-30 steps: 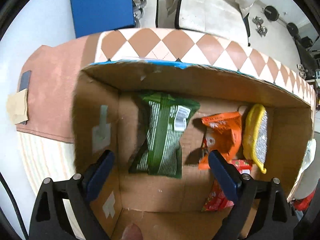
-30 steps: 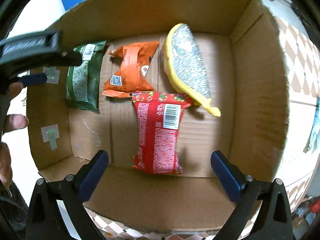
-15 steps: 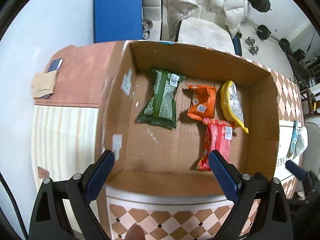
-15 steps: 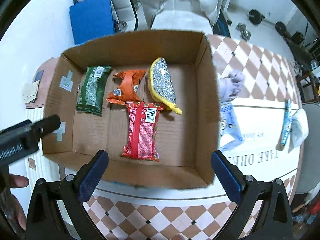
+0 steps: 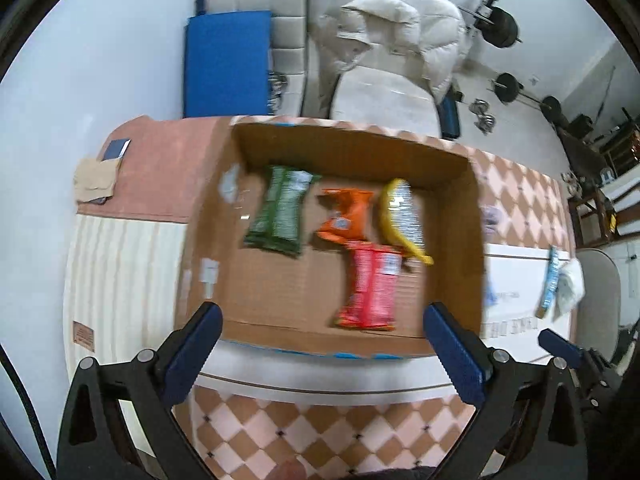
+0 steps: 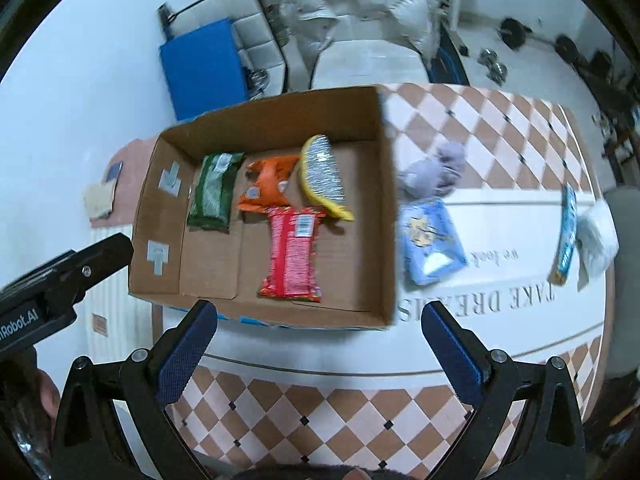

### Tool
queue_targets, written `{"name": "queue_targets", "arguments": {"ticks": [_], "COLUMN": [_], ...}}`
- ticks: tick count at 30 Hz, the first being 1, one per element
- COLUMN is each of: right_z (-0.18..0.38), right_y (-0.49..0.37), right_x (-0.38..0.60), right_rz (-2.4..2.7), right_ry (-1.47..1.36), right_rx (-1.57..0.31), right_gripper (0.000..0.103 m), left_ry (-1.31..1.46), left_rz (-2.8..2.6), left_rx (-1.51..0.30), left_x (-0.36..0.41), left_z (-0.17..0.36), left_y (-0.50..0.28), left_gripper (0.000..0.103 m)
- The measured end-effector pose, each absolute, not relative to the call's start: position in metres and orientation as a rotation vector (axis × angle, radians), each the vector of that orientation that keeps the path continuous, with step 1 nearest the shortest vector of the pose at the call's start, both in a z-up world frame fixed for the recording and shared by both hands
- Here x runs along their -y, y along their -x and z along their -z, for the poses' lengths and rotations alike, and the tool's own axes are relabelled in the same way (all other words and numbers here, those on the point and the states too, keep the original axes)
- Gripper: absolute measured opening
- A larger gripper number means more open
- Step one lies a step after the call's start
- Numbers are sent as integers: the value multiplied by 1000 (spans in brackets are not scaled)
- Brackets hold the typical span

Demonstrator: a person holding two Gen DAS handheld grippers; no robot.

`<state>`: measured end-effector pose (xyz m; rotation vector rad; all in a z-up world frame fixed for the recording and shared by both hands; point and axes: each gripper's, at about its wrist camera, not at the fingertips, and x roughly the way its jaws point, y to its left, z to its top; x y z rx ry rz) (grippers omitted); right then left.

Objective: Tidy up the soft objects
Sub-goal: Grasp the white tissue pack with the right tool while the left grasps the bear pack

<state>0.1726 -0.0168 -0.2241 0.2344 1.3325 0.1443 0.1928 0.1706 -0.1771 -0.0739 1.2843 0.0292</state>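
Where checkered tablecloth ends, white floor, dumbbells, blue mat.

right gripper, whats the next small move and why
Probably swing the right gripper right, toward the light blue packet just outside the cardboard box. Both grippers are open and empty, four items already lie in the box, and that packet and the lavender cloth remain on the table.

Matt corrugated cardboard box, glossy foil red packet, soft grey cloth
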Motion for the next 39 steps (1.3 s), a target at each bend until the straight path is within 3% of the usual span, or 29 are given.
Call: {"name": "queue_targets", "arguments": {"ticks": [7,16,24,28,35,38,39], "right_z": [219,269,336,375,414,424,427], "right_y": [-161,-161,-188,-211,-236,-242,-242], "right_x": [160,333,426,437,431,427,424], "right_rz": [13,274,328,260,164,159,174], "right_ry": [-402,-427,-301,-209,-128,-88,-36], "right_rx": [-1319,-1370,-1497,-1587,-1647,-1668,-1677], "right_gripper": [103,103,103,103,103,97,87], "left_ry": [15,-122,-213,-252,-291,-260,-251], "left_rz": [109,104,-39,-86,-121,-95,-85], "left_rx": [-1352,-1639,-1766,-1788,-1756,-1725,-1724], "left_x": [-52,91,123,123,127,133,135], "left_z": [183,296,391,415,427,420,418], "left_y": [-219,-269,-282,-285,-283,-277,-275], "left_gripper": [103,103,102,86,40,35,35]}}
